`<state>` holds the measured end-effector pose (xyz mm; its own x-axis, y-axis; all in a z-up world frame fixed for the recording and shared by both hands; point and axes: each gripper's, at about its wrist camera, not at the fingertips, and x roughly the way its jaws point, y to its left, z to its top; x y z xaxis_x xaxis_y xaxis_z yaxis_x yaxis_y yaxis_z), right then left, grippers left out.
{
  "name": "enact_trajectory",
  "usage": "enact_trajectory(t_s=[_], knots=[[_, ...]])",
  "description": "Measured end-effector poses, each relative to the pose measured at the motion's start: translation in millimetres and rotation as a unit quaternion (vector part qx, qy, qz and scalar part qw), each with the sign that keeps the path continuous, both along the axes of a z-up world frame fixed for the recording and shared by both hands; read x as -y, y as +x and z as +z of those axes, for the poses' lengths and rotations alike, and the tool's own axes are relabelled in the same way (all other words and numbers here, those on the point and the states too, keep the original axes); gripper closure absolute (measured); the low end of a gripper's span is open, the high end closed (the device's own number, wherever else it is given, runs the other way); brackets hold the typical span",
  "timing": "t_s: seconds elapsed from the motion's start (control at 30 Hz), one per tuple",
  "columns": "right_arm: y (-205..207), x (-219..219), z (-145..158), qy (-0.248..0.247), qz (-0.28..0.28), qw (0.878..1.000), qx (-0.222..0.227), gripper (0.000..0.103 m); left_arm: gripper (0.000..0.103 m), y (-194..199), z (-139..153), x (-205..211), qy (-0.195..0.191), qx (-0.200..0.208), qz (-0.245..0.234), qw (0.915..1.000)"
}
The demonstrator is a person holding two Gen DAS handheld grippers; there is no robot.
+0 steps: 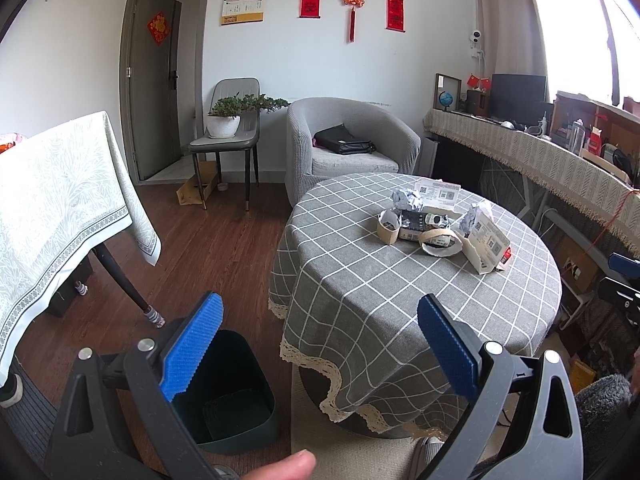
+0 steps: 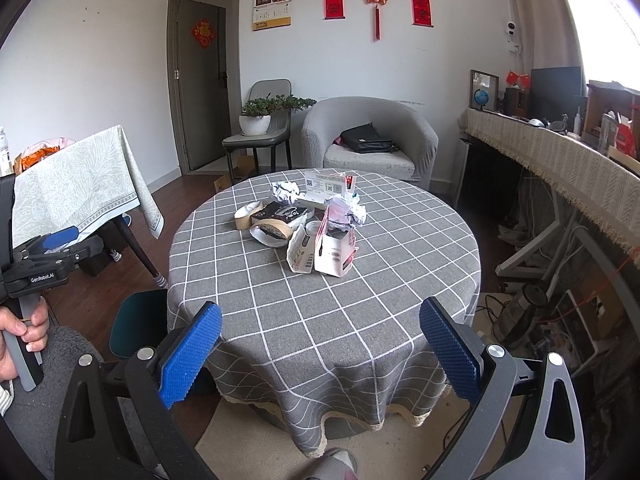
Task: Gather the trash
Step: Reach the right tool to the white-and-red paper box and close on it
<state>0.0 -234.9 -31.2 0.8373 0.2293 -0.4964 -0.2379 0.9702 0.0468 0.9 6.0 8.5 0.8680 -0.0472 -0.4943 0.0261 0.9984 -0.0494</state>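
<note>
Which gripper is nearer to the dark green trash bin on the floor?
Left. The left gripper hangs open just above the trash bin, beside the table. The right gripper is open facing the table's front, with the bin off to its left.

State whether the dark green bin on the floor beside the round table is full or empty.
Empty, as far as shown: in the left wrist view the bin is open-topped and its bare floor shows. The trash lies on the table.

Both wrist views face the round table (image 1: 400, 300) from nearby.
</note>
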Motion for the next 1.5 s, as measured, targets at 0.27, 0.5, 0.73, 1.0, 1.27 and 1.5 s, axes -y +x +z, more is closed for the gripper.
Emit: enact_trajectory(t_s=[0.27,0.5,0.73,1.0,1.27,1.5], knots=[[23,-10,11,0.017,0.002,1.0,0.001,0.008,0.006,21,1,20,-0.012,-0.004,-0.049,0.9987],[57,-18,-3,0.025,0.003,0.999,-0.023,0.024,0.024,53,-12,48,-0.006,-0.015,-0.105,0.9943],[103,-26,-20,0.032,0.002,0.998,-0.053,0.045,0.038,89,-24,59,-0.024,-0.03,-0.131,0.9906],[154,-30,-44,0.054,-0.007,0.995,-0.088,0.07,0.04,120,-29,75,-0.034,-0.044,-0.162,0.9852],[179,-37,-55,0.048,-0.007,0.993,-0.108,0.091,0.032,146,-39,95,-0.028,-0.068,-0.176,0.9816],[180,-22,-62,0.087,-0.003,0.989,-0.119,0.094,0.029,158,-46,114,-0.029,-0.087,-0.177,0.9799]])
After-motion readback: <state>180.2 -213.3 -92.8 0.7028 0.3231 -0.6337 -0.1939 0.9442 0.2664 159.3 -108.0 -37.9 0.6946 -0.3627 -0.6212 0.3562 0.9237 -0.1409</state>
